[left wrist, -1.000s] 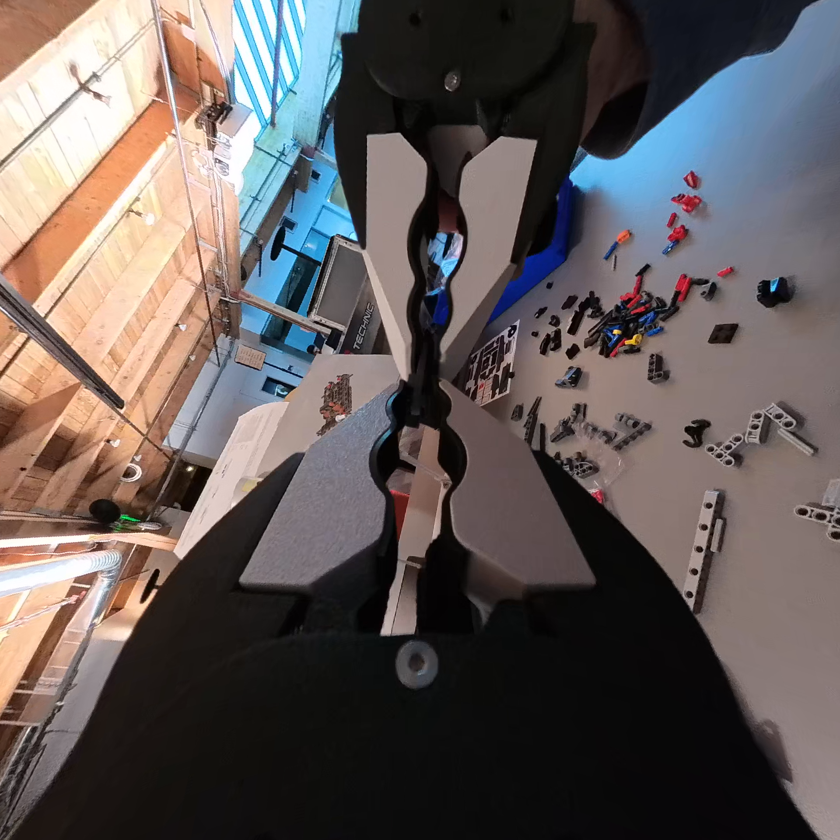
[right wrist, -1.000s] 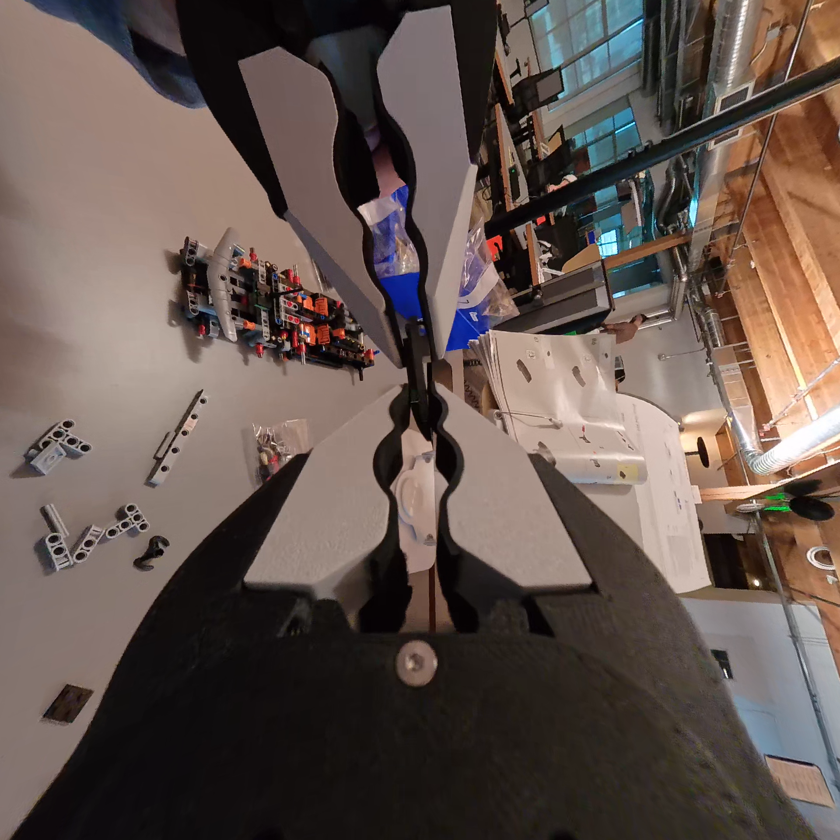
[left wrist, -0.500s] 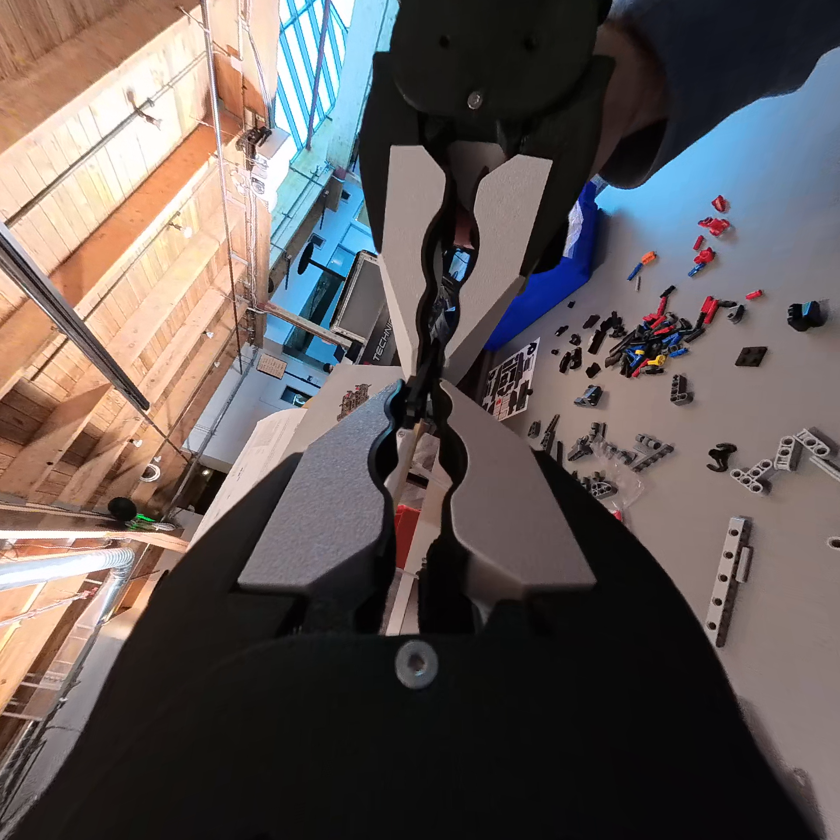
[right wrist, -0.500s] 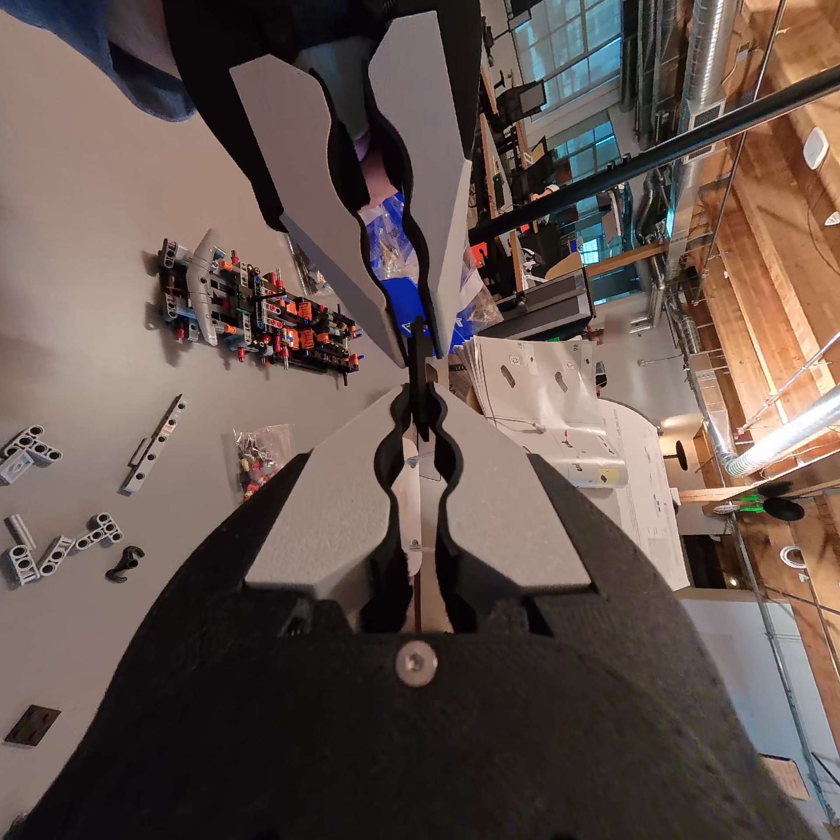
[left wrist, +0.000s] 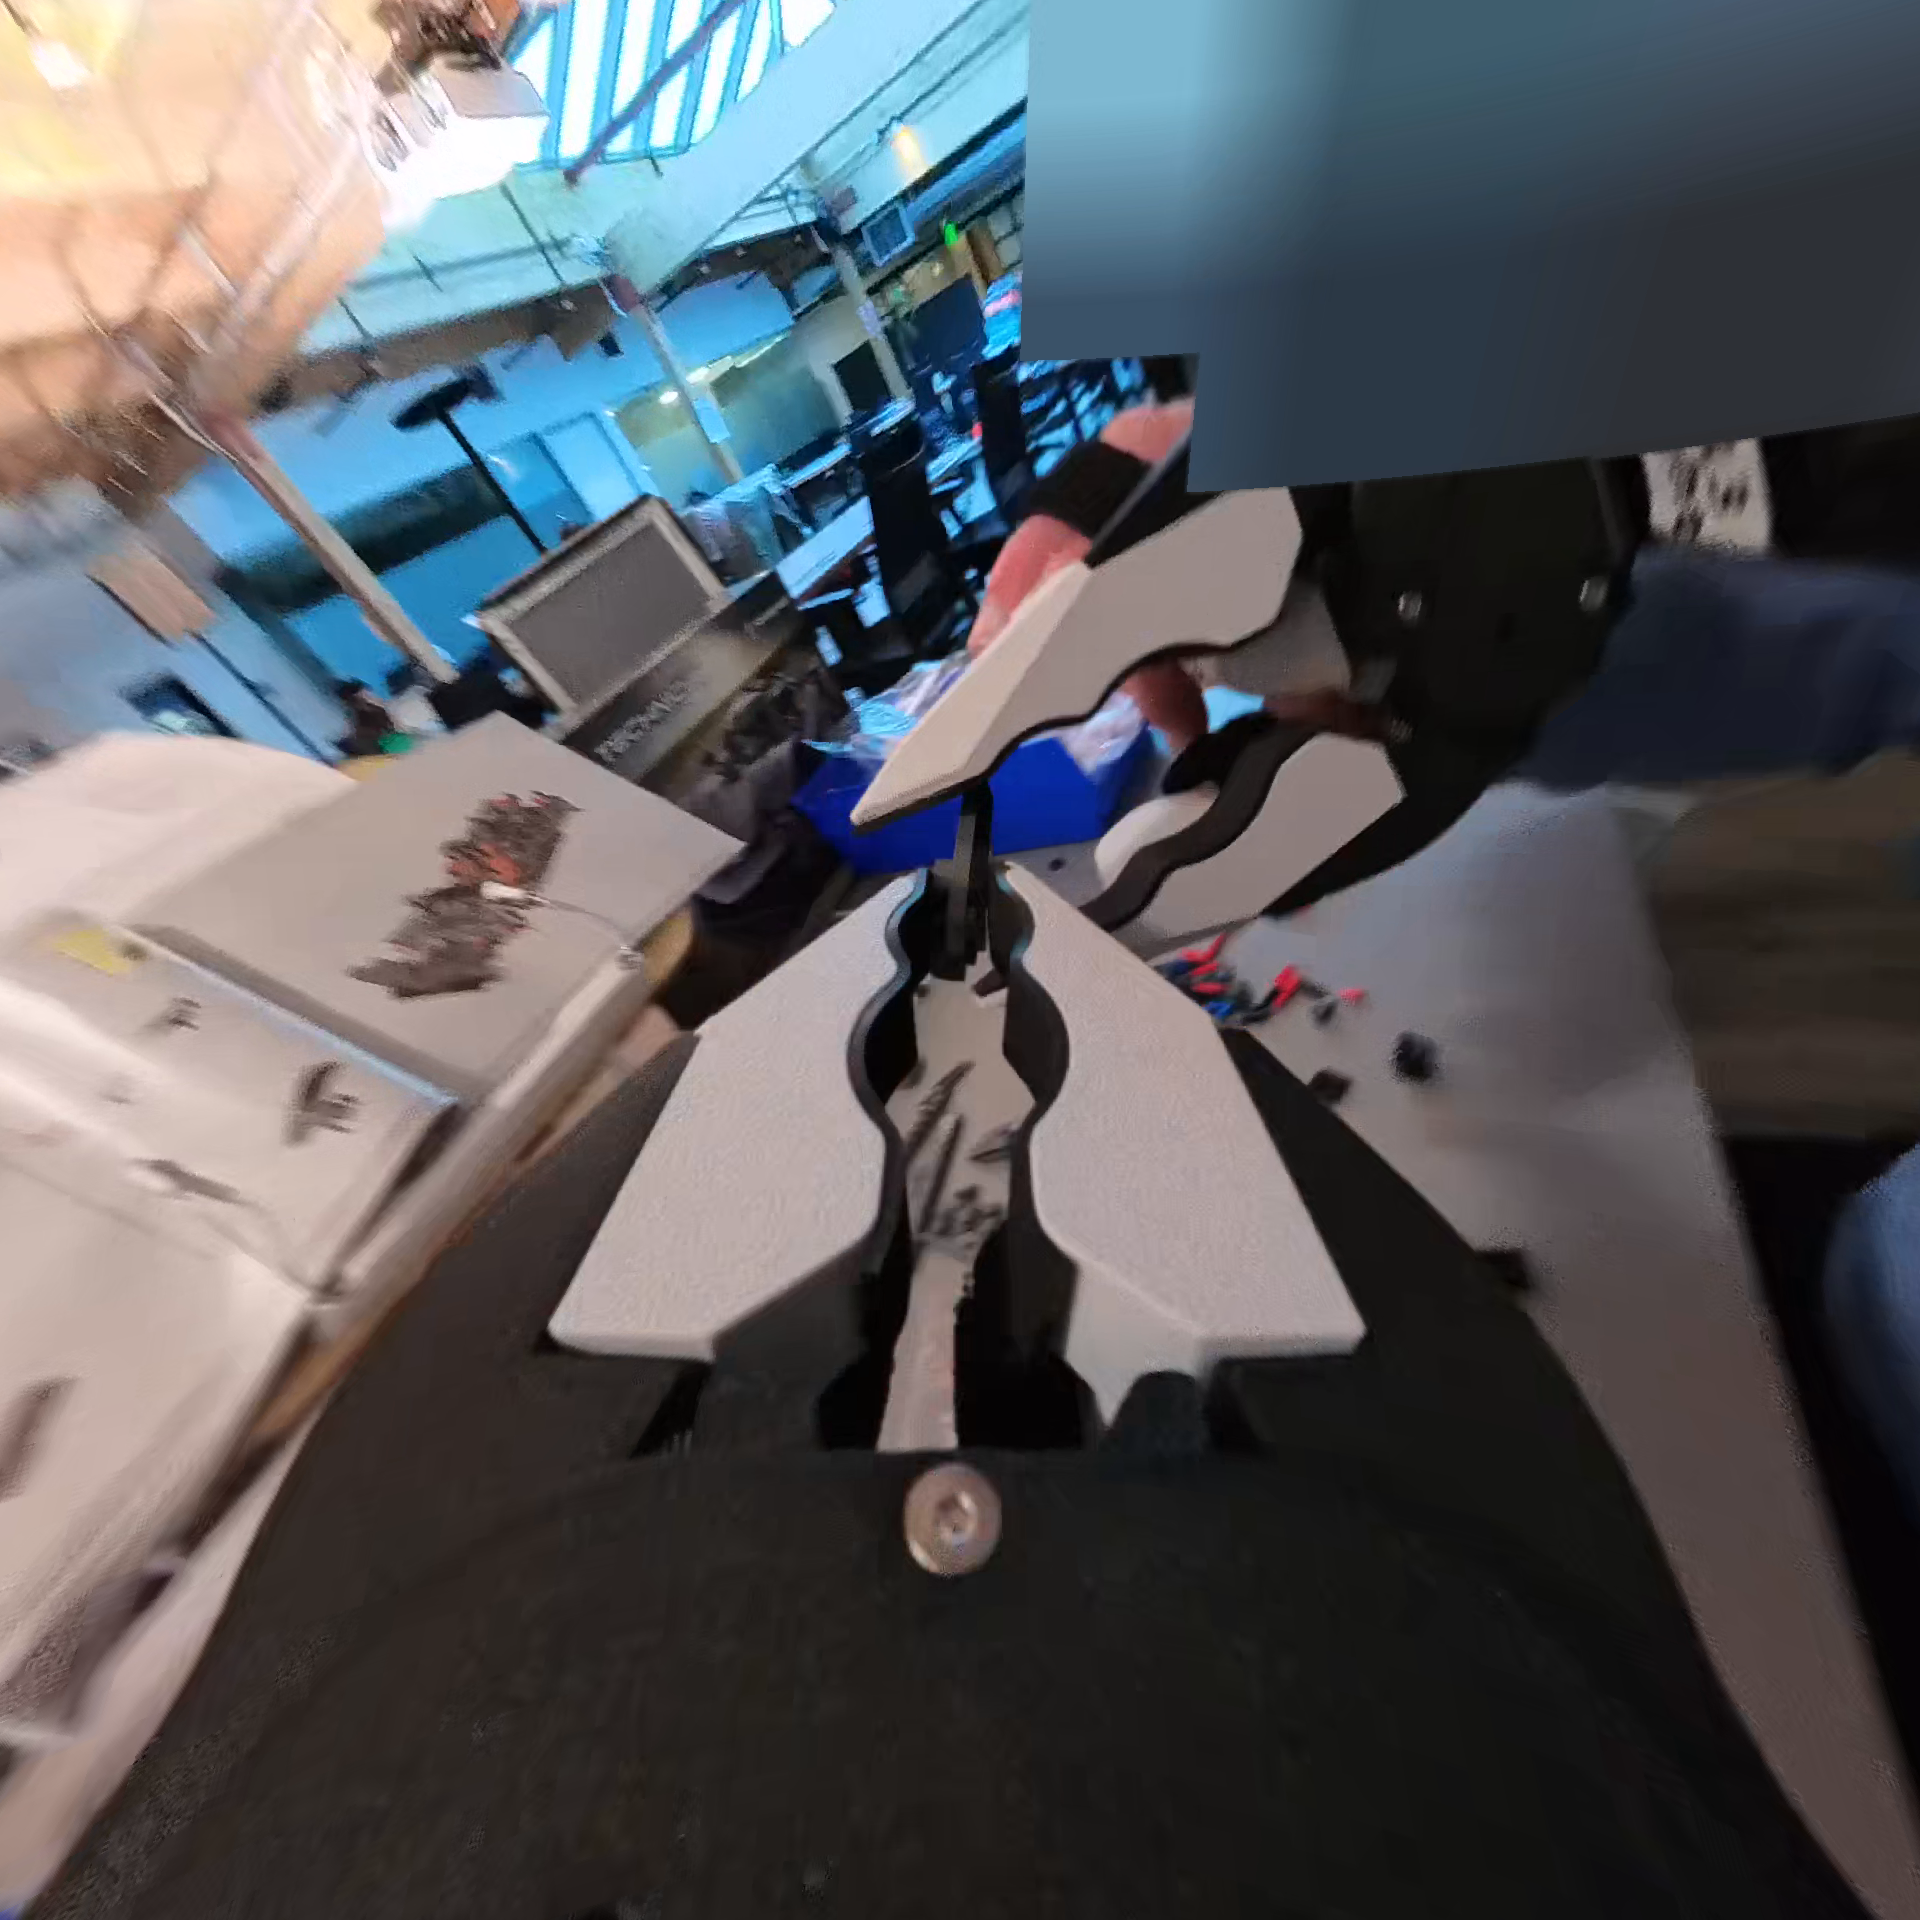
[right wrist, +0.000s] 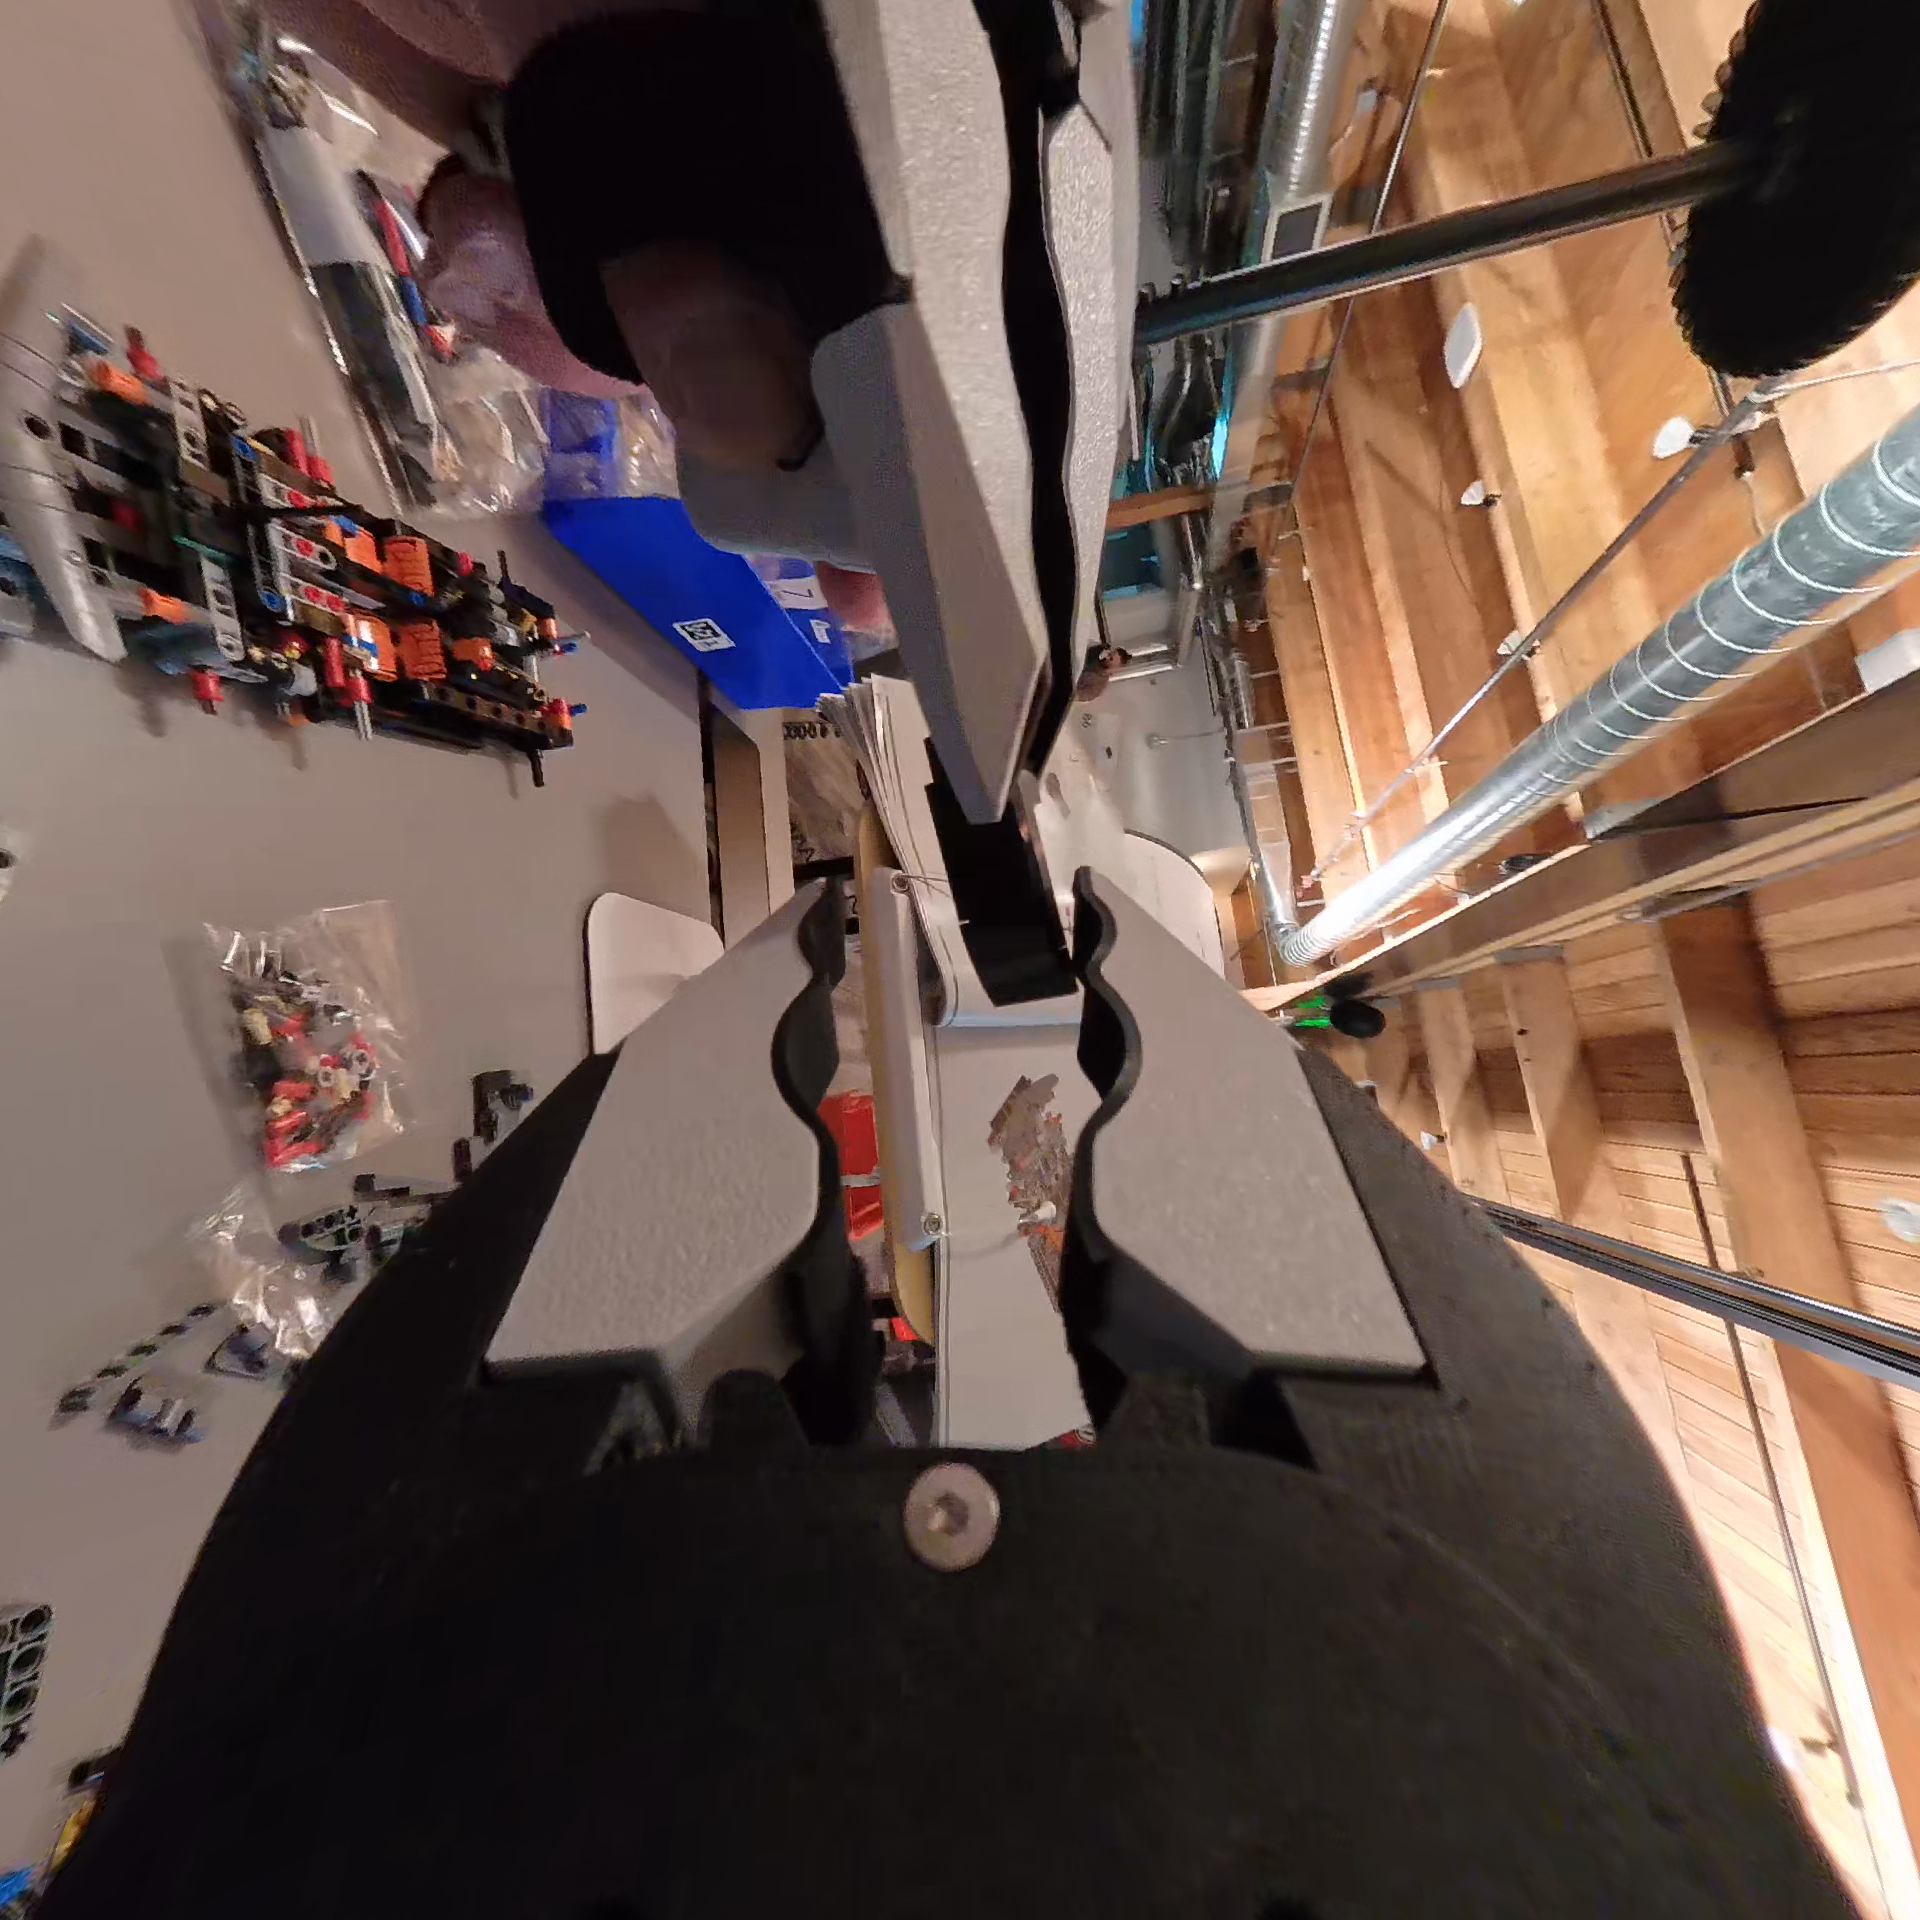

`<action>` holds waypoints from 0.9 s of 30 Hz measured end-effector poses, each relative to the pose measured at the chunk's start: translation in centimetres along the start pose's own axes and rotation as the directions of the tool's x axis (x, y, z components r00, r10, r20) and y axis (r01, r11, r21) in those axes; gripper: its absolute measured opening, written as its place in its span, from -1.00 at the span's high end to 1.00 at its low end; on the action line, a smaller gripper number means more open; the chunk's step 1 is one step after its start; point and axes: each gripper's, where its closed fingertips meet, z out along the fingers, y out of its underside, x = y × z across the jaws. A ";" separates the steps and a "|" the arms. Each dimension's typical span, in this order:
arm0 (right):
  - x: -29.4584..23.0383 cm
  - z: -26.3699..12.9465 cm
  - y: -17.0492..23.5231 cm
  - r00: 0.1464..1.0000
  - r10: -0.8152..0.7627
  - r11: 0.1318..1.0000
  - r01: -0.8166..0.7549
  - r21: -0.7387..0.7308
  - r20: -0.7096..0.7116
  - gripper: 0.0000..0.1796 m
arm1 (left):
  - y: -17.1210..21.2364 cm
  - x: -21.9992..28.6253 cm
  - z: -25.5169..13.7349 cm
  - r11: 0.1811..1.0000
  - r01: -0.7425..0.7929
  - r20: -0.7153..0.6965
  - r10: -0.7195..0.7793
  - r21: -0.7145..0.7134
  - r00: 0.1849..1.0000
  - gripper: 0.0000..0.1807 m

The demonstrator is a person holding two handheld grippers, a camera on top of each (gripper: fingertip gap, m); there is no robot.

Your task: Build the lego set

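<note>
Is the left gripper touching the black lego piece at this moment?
Touching. The left wrist view shows the left gripper with both fingers closed on the black lego piece, which sticks out past their tips.

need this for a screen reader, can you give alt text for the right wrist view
The right gripper is open, its grey fingers apart, facing the left gripper, which is shut on a black lego piece. On the grey table to the left lie a partly built lego model and a clear bag of small parts.
</note>
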 end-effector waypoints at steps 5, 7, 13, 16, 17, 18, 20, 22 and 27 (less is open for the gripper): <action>0.2 0.9 0.6 0.999 -0.037 0.999 0.037 -0.036 -0.018 0.68 | 0.2 -0.1 0.4 0.939 0.336 -0.148 -0.323 0.068 0.935 0.92; 0.3 1.1 0.8 0.999 -0.049 0.998 0.048 -0.047 -0.022 0.81 | 0.4 -0.1 0.6 0.908 0.413 -0.184 -0.395 0.073 0.900 0.92; -0.1 1.3 1.1 0.999 -0.018 0.999 0.020 -0.043 0.029 0.86 | 0.7 -0.2 0.8 0.862 0.500 -0.235 -0.471 0.083 0.850 0.91; -0.7 1.3 1.2 0.990 0.081 0.997 -0.078 -0.026 0.112 0.86 | 0.7 -0.9 0.7 0.893 0.437 -0.168 -0.417 0.107 0.893 0.78; -0.8 1.3 1.4 0.982 0.125 0.992 -0.123 -0.027 0.141 0.86 | 0.7 -1.1 0.5 0.913 0.392 -0.147 -0.375 0.113 0.915 0.74; -0.9 1.3 1.6 0.973 0.159 0.987 -0.157 -0.029 0.165 0.86 | 0.8 -1.1 0.3 0.939 0.330 -0.118 -0.318 0.099 0.941 0.72; -1.3 1.1 1.7 0.944 0.227 0.973 -0.227 -0.028 0.241 0.86 | 1.0 -1.3 -0.1 0.980 0.188 -0.047 -0.185 0.072 0.982 0.69; -2.0 1.0 1.6 0.898 0.294 0.954 -0.299 -0.036 0.328 0.86 | 0.9 -1.2 -0.4 0.999 0.019 0.011 -0.019 0.039 1.000 0.65; -3.6 0.6 0.8 0.720 0.443 0.876 -0.474 -0.088 0.534 0.86 | 1.3 0.9 -0.4 0.903 -0.411 0.055 0.420 -0.127 0.906 0.57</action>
